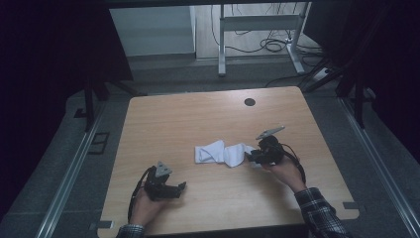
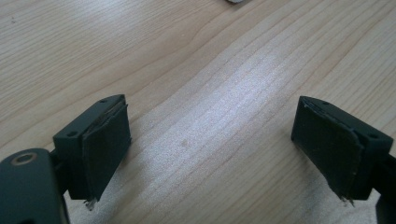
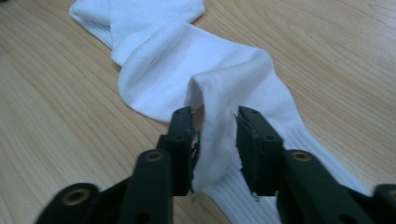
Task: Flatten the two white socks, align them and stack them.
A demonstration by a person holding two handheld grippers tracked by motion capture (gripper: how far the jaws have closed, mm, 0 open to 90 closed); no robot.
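Note:
A white sock (image 1: 218, 152) lies crumpled across the middle of the wooden table (image 1: 198, 114). My right gripper (image 1: 249, 157) is at the sock's right end. In the right gripper view a raised fold of the sock (image 3: 187, 65) stands between the jaws of this gripper (image 3: 215, 126). The jaws are parted around the fold and the pads sit loosely beside the cloth. My left gripper (image 1: 181, 188) rests near the table's front left, apart from the sock. The left gripper view shows this gripper (image 2: 212, 135) wide open over bare wood.
A round dark cable hole (image 1: 249, 102) sits near the table's far edge. Beyond the table stand a white desk frame (image 1: 221, 44) and loose cables (image 1: 272, 45) on the floor. Dark floor rails run along both sides of the table.

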